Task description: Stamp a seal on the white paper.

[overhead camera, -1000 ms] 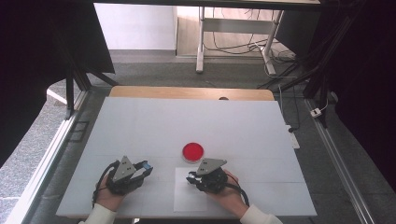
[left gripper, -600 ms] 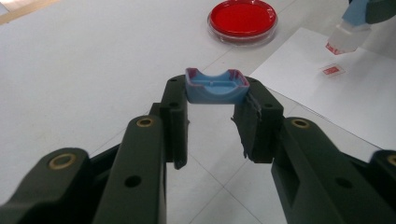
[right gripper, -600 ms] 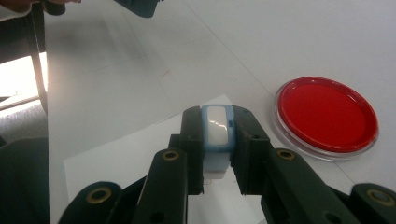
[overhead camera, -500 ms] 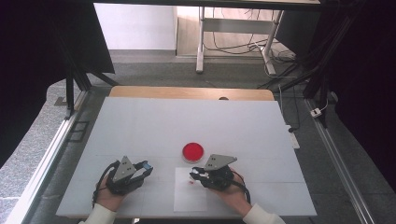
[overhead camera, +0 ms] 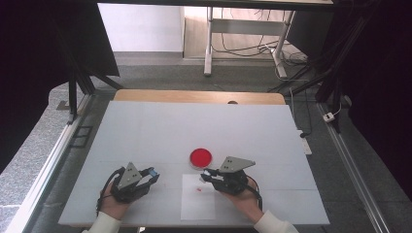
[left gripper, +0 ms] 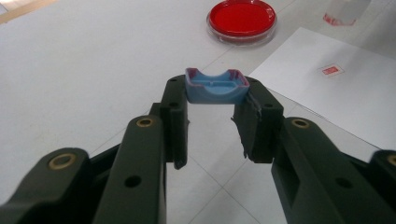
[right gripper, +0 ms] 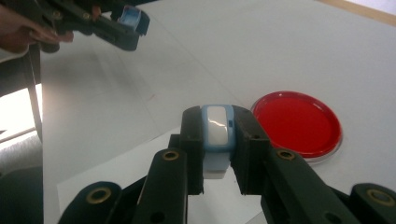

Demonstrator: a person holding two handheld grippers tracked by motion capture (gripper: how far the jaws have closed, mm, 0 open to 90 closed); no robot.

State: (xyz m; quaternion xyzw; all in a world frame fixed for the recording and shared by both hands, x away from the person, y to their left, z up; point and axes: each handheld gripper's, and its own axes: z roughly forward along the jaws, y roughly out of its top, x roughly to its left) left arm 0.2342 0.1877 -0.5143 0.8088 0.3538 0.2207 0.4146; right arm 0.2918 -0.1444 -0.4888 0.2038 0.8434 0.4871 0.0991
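Observation:
My left gripper (overhead camera: 151, 174) (left gripper: 215, 100) rests near the table's front left, shut on a small blue cap-like piece (left gripper: 215, 87) (overhead camera: 152, 171) held across its tips. My right gripper (overhead camera: 208, 174) (right gripper: 217, 140) hovers over the top edge of a white paper sheet (overhead camera: 198, 204), shut on a small white piece with a blue rim (right gripper: 216, 127). A round dish of red medium (overhead camera: 200, 157) (right gripper: 299, 123) (left gripper: 241, 18) lies just beyond the right gripper's tips. In the right gripper view the left gripper (right gripper: 133, 21) shows at the upper left with its blue piece.
The paper sheet (left gripper: 336, 98) carries a small red square mark (left gripper: 330, 70) (overhead camera: 199, 189). The white table (overhead camera: 194, 126) stretches far behind the dish to a wooden strip (overhead camera: 199, 96). Table legs and cables stand on the floor beyond.
The right gripper has shifted a little to the right and lifted slightly with its piece. The left gripper has stayed where it was.

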